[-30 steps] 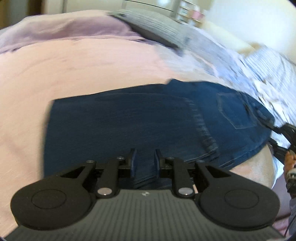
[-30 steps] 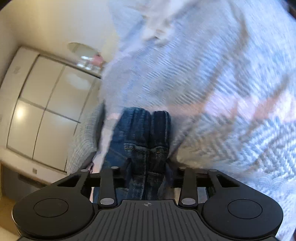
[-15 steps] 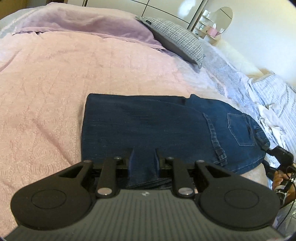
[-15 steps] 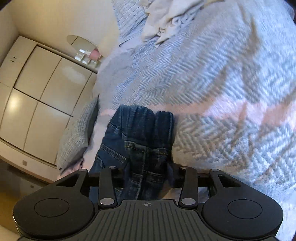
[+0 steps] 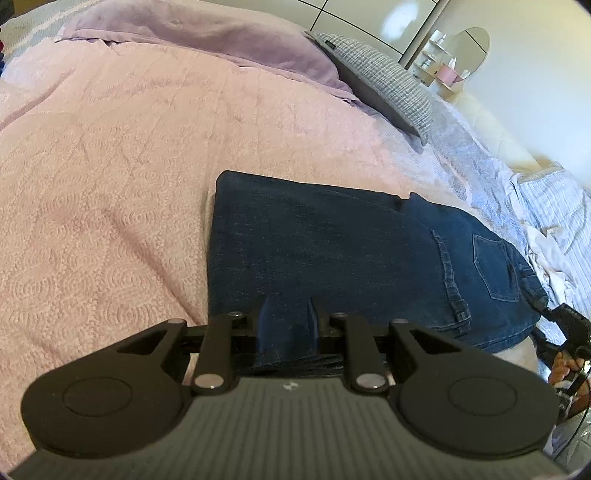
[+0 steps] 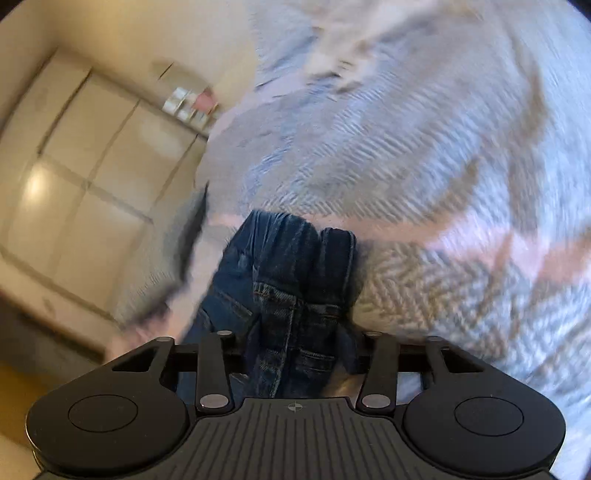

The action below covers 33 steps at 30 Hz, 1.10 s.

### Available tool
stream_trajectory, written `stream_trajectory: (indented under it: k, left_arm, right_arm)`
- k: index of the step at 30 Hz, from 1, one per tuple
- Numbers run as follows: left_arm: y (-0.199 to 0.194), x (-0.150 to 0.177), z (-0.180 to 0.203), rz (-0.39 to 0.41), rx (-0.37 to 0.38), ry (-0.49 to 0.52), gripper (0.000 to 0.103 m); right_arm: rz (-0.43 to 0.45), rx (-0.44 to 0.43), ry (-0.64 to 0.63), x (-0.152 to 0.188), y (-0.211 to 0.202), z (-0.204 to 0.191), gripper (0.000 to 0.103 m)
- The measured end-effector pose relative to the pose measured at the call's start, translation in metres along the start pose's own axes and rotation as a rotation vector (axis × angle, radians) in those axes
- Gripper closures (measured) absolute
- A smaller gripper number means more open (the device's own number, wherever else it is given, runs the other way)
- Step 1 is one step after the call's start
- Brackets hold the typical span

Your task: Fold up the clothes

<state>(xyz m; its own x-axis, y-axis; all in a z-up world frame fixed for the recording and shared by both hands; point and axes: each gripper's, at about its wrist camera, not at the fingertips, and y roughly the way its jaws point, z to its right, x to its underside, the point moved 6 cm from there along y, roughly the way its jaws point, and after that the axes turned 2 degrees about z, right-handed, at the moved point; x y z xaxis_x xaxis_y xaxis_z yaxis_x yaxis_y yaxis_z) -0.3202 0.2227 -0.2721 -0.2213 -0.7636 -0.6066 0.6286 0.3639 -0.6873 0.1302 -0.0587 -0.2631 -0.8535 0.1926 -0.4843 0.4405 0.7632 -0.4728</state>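
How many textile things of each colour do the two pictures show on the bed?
Dark blue: 1, the jeans
Pink: 1, the bedspread
Lilac: 1, the blanket
Grey checked: 1, the pillow
Grey-blue herringbone: 1, the throw
White: 1, the crumpled cloth
Total: 6

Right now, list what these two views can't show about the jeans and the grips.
- Left wrist view: the jeans near edge is hidden under the left gripper body.
- Right wrist view: motion blur smears the bedding; the right gripper pads are buried in bunched denim.
- Both views: the layers underneath are covered.
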Motion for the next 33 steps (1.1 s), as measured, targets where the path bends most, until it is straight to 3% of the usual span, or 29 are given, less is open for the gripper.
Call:
stream_trajectory:
  k: [2,5,6,7,8,14,22,24,26,31,33]
  left_arm:
    - [-0.001,0.000,0.000,0.002,0.002,-0.002,0.086]
    - [0.000,0.000,-0.001,0.000,0.007,-0.007,0.086]
    - [0.000,-0.001,-0.001,0.000,0.009,-0.010,0.086]
    - [0.000,-0.001,-0.001,0.001,0.011,-0.013,0.086]
    - [0.000,-0.001,-0.002,0.002,0.013,-0.016,0.086]
    - [0.000,-0.003,-0.003,0.000,0.020,-0.024,0.086]
    - [0.004,-0.005,-0.002,-0.004,0.024,-0.015,0.086]
    - [0.005,-0.006,-0.002,-0.006,0.026,-0.017,0.086]
    - [0.005,-0.006,-0.003,-0.007,0.028,-0.021,0.086]
    - [0.006,-0.011,-0.004,-0.007,0.025,-0.024,0.086]
    - [0.003,-0.014,-0.006,0.005,0.023,-0.026,0.086]
  right_arm:
    - [0.026,-0.016,-0.055,0.001,-0.007,-0.009,0.072]
    - [0.064,-0.068,-0.094,-0.001,-0.012,-0.019,0.072]
    - [0.039,-0.034,-0.066,-0.001,-0.005,-0.014,0.070]
    - [0.016,-0.002,-0.038,0.000,0.003,-0.008,0.057]
    - [0.006,0.010,-0.002,0.002,0.007,0.000,0.054]
    - [-0.003,0.000,0.129,0.006,0.009,0.014,0.053]
    - [-0.026,-0.064,0.140,0.002,0.018,0.016,0.053]
    - [-0.035,-0.043,0.097,0.001,0.026,0.010,0.064]
    - [-0.030,0.016,-0.032,0.004,0.022,-0.002,0.075]
    - [0.069,0.104,-0.373,0.013,0.005,-0.054,0.080]
    - [0.129,0.103,-0.521,0.022,-0.002,-0.087,0.080]
